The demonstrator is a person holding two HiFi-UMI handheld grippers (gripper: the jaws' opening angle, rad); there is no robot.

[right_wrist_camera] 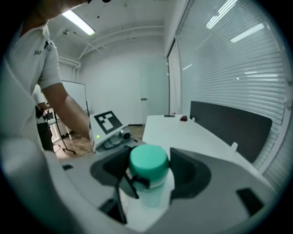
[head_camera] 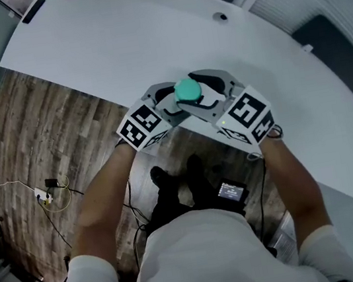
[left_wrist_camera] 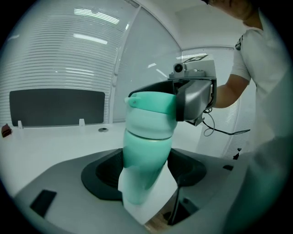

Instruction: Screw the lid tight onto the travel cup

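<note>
Mint-green travel cup [left_wrist_camera: 145, 155] sits at the near edge of the white table [head_camera: 145, 35], its matching lid [right_wrist_camera: 148, 161] covering the mouth, contents hidden. Left gripper [head_camera: 171, 102] jaws clamp the cup body; right gripper [head_camera: 214, 95] jaws clamp the lid.

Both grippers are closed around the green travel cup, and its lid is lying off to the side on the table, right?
Not quite. The lid is not lying on the table: it sits on top of the travel cup, between the right gripper's jaws, as the right gripper view shows. The left gripper is closed around the cup's body.
</note>
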